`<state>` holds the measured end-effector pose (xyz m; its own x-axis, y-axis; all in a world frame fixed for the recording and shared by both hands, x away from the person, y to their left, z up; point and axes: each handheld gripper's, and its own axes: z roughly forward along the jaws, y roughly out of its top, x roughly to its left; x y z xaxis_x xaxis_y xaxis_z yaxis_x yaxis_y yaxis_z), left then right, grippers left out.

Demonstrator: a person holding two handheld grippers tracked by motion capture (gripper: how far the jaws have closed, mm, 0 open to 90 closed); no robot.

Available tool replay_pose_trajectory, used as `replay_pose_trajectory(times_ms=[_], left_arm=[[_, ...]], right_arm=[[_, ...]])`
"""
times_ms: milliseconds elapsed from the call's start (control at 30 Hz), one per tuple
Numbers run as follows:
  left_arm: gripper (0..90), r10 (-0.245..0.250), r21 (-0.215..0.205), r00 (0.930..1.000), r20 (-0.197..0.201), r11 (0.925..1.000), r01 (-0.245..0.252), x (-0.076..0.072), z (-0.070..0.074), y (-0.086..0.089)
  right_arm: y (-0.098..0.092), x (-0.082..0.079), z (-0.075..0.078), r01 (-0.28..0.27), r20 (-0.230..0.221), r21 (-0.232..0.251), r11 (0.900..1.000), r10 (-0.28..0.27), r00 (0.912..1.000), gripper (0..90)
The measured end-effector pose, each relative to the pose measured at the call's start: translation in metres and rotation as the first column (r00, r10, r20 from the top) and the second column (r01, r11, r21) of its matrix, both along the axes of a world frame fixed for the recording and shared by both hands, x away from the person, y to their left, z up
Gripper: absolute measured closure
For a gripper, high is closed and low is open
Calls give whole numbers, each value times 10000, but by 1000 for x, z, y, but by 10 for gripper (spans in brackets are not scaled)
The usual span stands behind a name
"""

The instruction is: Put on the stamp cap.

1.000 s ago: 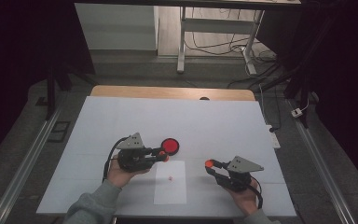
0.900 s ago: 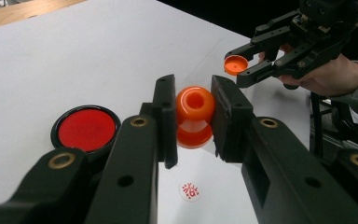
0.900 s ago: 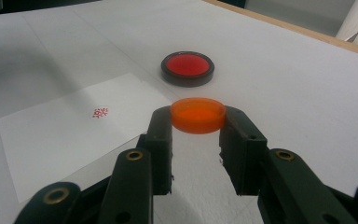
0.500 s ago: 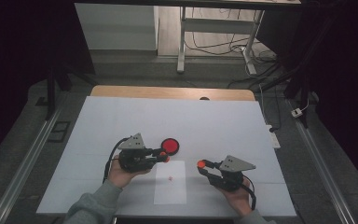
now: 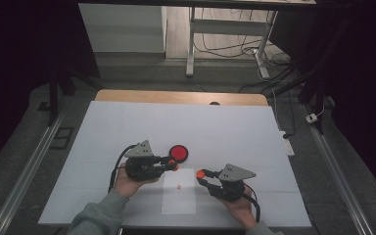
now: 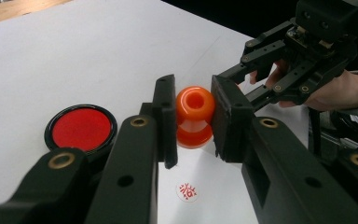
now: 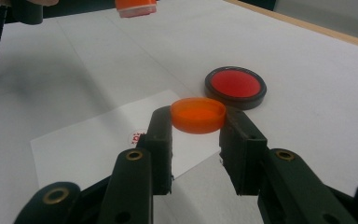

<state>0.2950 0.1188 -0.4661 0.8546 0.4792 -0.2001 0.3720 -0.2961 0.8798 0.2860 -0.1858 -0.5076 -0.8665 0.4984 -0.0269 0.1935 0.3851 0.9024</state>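
The right hand-held gripper (image 7: 196,135) is pinching the orange cap (image 7: 198,115), holding it level above the white paper (image 7: 98,140) lying on the worktop (image 5: 235,127). The left hand-held gripper (image 6: 193,119) is clamping the orange stamp (image 6: 195,116) at its waist, just above the paper's red imprint (image 6: 187,191). Capping looks like the step in hand: the cap's open side should be turning toward the stamp's face, both axes lining up before any pushing together. Both hands are sitting low at the near edge, grippers pointing toward each other. Just beyond lies the open red ink pad (image 5: 179,152).
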Motion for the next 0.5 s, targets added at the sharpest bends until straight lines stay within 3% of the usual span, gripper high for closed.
replay_pose_trajectory(times_ms=[500], left_arm=[[721, -56, -34, 10000, -16, 10000, 56, 0, 0, -2]], right_arm=[[19, 1, 0, -236, -5, 31, 9997, 236, 9997, 649]])
